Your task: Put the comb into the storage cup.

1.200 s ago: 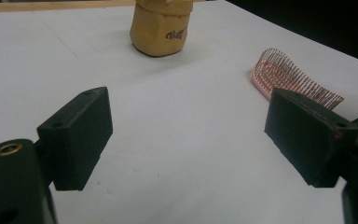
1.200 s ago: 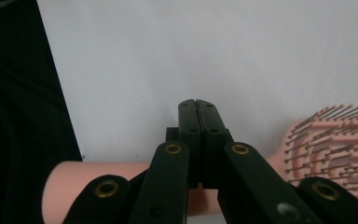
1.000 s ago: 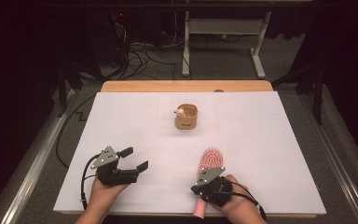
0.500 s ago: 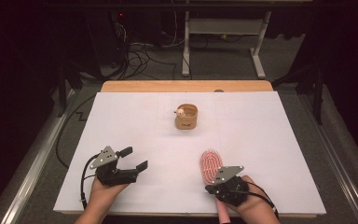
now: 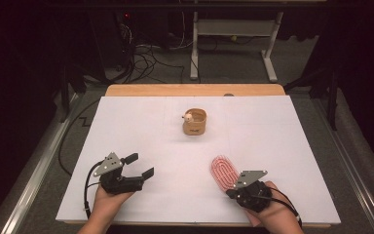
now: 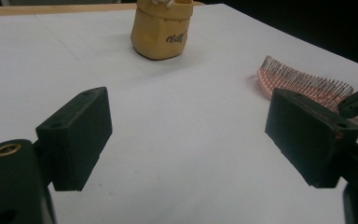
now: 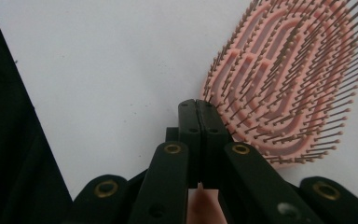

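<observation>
Gripping the pink hairbrush (image 5: 224, 172) by its handle, your right claw (image 5: 234, 187) is clenched at the near right of the table (image 5: 141, 122); your left claw (image 5: 140, 165) sits released, near left. Carrying looks underway. Next, likely aim for the tan cup (image 5: 195, 122) farther off, mid-table, keeping the brush level.

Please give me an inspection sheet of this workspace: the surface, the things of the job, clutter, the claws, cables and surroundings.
Surface: white sheet over a wooden table, flat.
Job's things: pink hairbrush, bristles up, near the front edge; tan cup upright at the middle, a small thing inside.
Clutter: nothing seen.
Claws: left claw open, holding nothing; right claw shut on the pink hairbrush at its handle end.
Cables: one trails from each claw; more lie on the floor behind the table.
Surroundings: dark room, white metal stand behind.
</observation>
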The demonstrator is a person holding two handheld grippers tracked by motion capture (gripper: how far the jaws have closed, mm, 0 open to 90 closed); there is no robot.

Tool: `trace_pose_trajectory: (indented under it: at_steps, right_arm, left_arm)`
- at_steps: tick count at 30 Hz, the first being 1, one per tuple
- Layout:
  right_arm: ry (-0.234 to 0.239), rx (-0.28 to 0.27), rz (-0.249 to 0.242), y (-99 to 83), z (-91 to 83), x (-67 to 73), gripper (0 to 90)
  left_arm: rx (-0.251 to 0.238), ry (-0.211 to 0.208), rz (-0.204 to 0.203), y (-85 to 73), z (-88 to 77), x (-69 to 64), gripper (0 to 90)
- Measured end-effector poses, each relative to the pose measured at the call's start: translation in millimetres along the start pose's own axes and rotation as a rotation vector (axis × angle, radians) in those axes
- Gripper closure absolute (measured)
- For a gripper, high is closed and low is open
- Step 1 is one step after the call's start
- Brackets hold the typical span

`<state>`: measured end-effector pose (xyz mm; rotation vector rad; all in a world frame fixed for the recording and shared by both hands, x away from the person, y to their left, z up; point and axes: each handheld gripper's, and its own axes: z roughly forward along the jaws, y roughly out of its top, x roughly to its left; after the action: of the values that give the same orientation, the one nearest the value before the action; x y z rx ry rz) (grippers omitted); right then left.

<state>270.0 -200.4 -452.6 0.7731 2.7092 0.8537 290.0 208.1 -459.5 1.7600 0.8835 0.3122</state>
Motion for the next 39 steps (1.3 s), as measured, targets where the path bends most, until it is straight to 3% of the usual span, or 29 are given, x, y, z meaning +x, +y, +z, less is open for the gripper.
trace_pose_trajectory:
  at_steps: [15,19,20,21,22,23,24,25,26,30,33,34,39]
  right_arm:
    - [-0.038,0.015,0.012,-5.2,-1.2,-8.1,90.0]
    - [-0.028,-0.001,0.01,-5.3,-2.5,-8.3,90.0]
    - [0.008,-0.057,0.024,-4.9,-7.0,-9.3,86.7]
    - [0.008,-0.057,0.024,-4.9,-7.0,-9.3,86.7]
    - [0.024,-0.118,0.045,-4.8,-12.9,-9.8,83.0]
    - [0.024,-0.118,0.045,-4.8,-12.9,-9.8,83.0]
    - [0.009,-0.172,0.062,-4.9,-18.2,-9.9,76.0]
    - [0.009,-0.172,0.062,-4.9,-18.2,-9.9,76.0]
    - [0.003,-0.212,0.082,-5.5,-21.6,-11.4,68.5]
    - [-0.014,-0.275,0.116,-7.4,-25.8,-15.6,60.0]
    - [-0.024,-0.296,0.144,-8.2,-28.0,-17.8,54.7]
    - [-0.044,-0.311,0.165,-9.3,-29.1,-19.8,46.4]
    - [-0.085,-0.307,0.189,-11.7,-26.9,-22.1,34.8]
  left_arm:
    - [-0.013,0.006,0.014,0.3,-1.1,-0.3,14.9]
    - [-0.016,0.008,0.019,0.4,-1.3,-0.1,14.7]
    - [-0.017,0.008,0.02,0.4,-1.4,0.2,14.7]
    - [-0.017,0.008,0.02,0.4,-1.4,0.2,14.5]
    - [-0.016,0.004,0.021,0.5,-1.3,0.5,14.4]
    - [-0.016,0.004,0.021,0.5,-1.3,0.5,13.9]
    - [-0.018,-0.001,0.023,0.8,-1.3,0.1,13.2]
    - [-0.018,-0.001,0.023,0.8,-1.3,0.1,12.9]
    - [-0.02,-0.003,0.03,1.0,-1.2,-0.4,12.5]
    - [-0.025,0.005,0.042,1.7,-1.7,-1.3,10.8]
    - [-0.027,0.013,0.048,2.0,-2.0,-1.6,9.8]
    - [-0.029,0.017,0.052,2.1,-2.0,-1.8,8.8]
    - [-0.024,0.039,0.061,3.2,-1.9,-2.2,3.8]
